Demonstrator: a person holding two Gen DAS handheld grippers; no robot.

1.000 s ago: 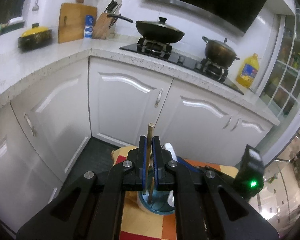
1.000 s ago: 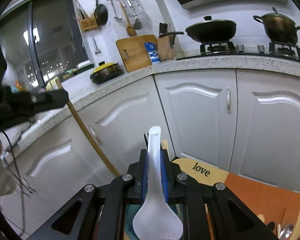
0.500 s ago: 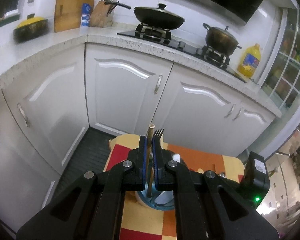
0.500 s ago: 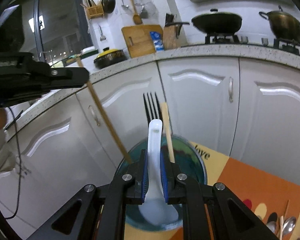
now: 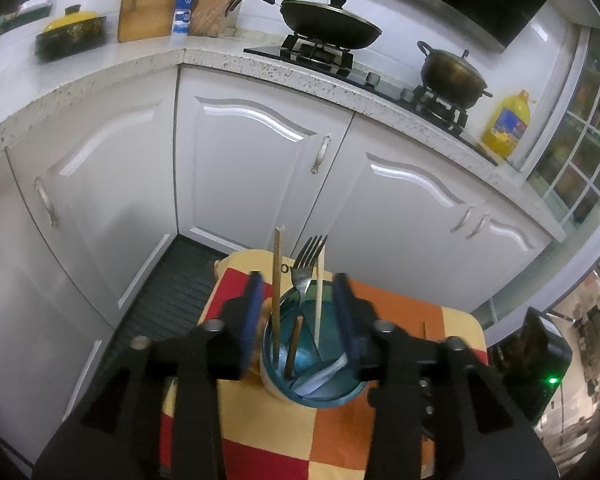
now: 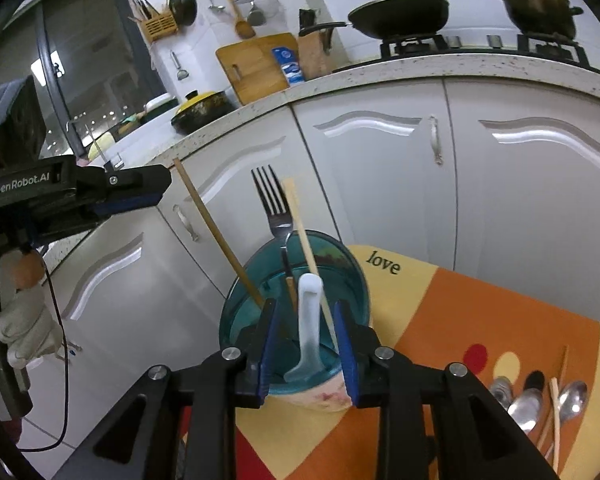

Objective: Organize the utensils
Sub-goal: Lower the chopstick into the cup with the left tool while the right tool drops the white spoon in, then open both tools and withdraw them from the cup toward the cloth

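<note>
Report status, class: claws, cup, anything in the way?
Left claw opening, clear of chopstick. Right claw opening, white spoon loose between. Both in blue cup. Spoons left on cloth.

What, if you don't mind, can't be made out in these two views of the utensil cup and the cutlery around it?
- Cup bottom: both views, hidden by its blue wall and the utensils inside.
- White spoon bowl: right wrist view, blurred through the cup wall.
- Spoons on the cloth: right wrist view, partly behind the right gripper, whose jaws are opening.
- Left gripper: opening, its pads clear of the chopstick.
</note>
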